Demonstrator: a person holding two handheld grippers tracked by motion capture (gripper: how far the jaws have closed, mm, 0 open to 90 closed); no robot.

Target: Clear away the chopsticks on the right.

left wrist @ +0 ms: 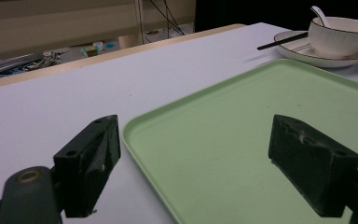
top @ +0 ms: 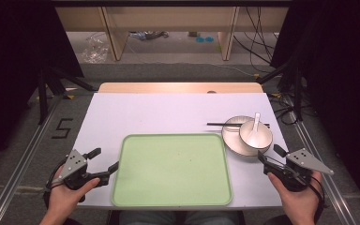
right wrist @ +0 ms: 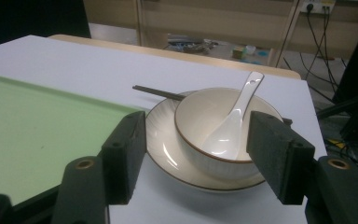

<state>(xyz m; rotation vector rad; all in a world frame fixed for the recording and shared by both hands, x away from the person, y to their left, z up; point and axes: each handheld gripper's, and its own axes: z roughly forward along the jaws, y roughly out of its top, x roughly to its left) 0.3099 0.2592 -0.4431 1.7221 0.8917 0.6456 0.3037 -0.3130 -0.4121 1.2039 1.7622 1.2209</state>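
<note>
A pale green tray (top: 168, 168) lies empty at the table's front middle. To its right, a white plate (top: 232, 140) carries a white bowl (top: 256, 136) with a white spoon (top: 257, 119) in it, and black chopsticks (top: 222, 124) rest across the plate's far rim. My left gripper (top: 104, 160) is open at the tray's left edge, its jaws astride the tray's near corner (left wrist: 177, 140). My right gripper (top: 270, 154) is open just in front of the plate, and the bowl (right wrist: 200, 116) and spoon (right wrist: 233, 121) show between its jaws, untouched.
The white table top (top: 168, 110) has a wooden strip (top: 178, 87) along its far edge. Behind it are the floor, wooden furniture legs (top: 112, 33) and cables (top: 258, 37). Dark curtains and stand legs (top: 44, 89) flank both sides.
</note>
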